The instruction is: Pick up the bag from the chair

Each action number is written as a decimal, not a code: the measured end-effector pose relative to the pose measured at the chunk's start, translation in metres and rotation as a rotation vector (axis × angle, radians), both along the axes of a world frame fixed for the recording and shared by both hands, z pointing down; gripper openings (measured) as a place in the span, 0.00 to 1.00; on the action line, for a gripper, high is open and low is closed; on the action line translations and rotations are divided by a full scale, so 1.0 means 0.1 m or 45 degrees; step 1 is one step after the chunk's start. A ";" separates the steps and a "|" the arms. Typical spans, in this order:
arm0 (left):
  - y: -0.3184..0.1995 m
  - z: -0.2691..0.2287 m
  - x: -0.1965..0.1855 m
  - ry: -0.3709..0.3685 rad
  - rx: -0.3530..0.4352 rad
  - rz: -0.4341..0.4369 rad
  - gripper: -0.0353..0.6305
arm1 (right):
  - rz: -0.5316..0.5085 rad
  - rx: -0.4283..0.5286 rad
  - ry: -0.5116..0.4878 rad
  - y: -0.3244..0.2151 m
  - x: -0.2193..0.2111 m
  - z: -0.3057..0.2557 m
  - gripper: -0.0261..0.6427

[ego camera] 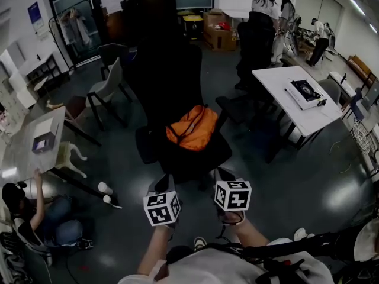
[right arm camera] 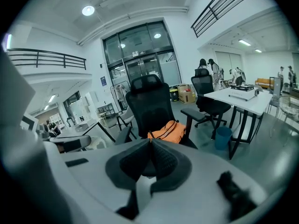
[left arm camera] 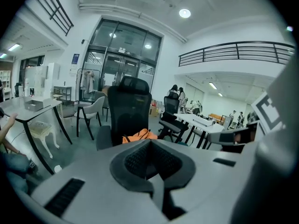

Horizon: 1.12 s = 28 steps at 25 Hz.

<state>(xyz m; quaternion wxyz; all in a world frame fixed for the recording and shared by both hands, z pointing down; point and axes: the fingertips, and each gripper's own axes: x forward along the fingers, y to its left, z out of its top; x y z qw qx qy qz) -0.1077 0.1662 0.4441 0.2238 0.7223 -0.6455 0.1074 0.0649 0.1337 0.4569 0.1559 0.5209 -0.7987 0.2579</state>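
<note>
An orange bag (ego camera: 192, 127) lies on the seat of a black mesh office chair (ego camera: 172, 93) in the middle of the head view. It also shows past both sets of jaws, as the bag (left arm camera: 139, 136) and the bag (right arm camera: 168, 130). My left gripper (ego camera: 164, 188) and right gripper (ego camera: 222, 179) hang side by side in front of the chair, short of the seat's near edge. Each has its pads pressed together with nothing between them; the left gripper (left arm camera: 150, 143) and right gripper (right arm camera: 150, 141) both point at the chair.
A white table (ego camera: 293, 96) with a black stove stands to the right, another black chair (ego camera: 257, 40) behind it. A grey chair (ego camera: 109, 84) and a white table (ego camera: 26, 147) are to the left, where a person (ego camera: 29, 218) sits on the floor. People stand at the back right.
</note>
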 end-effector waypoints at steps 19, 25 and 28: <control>-1.59 0.30 -0.24 0.003 -0.026 0.047 0.07 | 0.062 -0.040 0.002 -1.50 -0.11 0.30 0.09; -2.45 0.15 -0.44 0.027 0.005 0.056 0.07 | 0.056 -0.017 0.022 -2.30 -0.34 0.13 0.09; -2.83 0.13 -0.55 0.043 0.007 0.058 0.07 | 0.064 -0.022 0.032 -2.65 -0.44 0.13 0.09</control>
